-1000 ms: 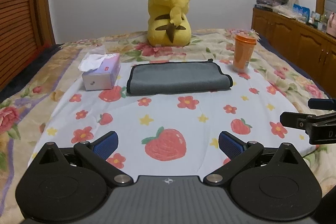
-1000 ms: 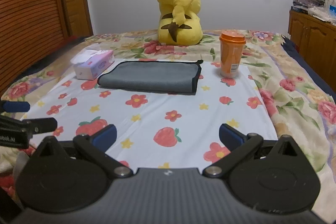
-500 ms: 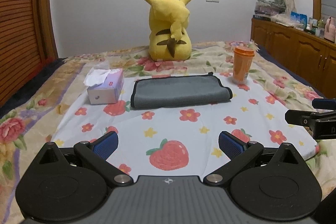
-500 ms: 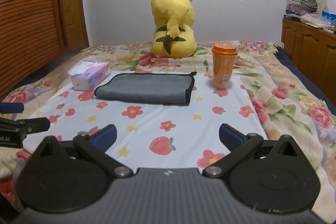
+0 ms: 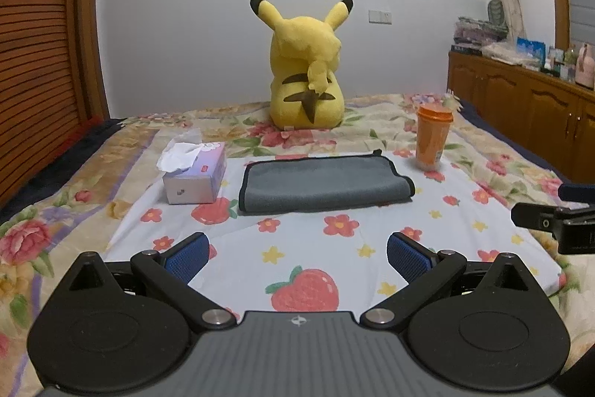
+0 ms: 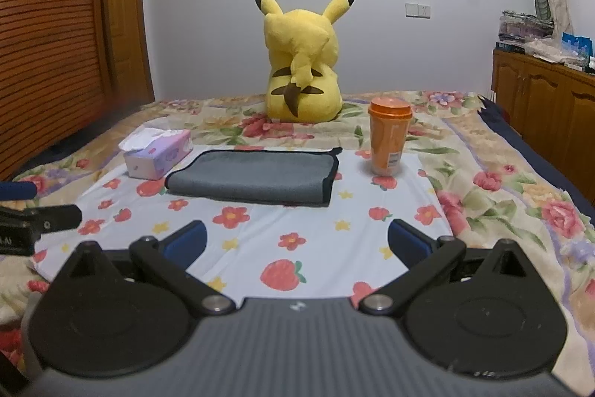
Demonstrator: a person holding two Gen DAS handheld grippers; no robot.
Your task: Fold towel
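From the left wrist view, the left tool (image 5: 297, 253) hangs with its blue-padded fingers (image 5: 186, 253) spread wide, gripping nothing. Well ahead of it lies the towel (image 5: 323, 183), grey with a dark trimmed edge, folded flat into a long rectangle on the strawberry-print sheet (image 5: 305, 259). Its long axis runs crosswise to the tool, left to right. A tissue box (image 5: 195, 179) sits just left of the towel, an orange cup (image 5: 431, 140) beyond its right end, a yellow plush toy (image 5: 306, 77) farther back.

From the right wrist view, the right tool (image 6: 297, 242) is likewise spread apart and empty. The towel (image 6: 253, 177) lies ahead and slightly left, long axis crosswise, trimmed short edge at its right end.
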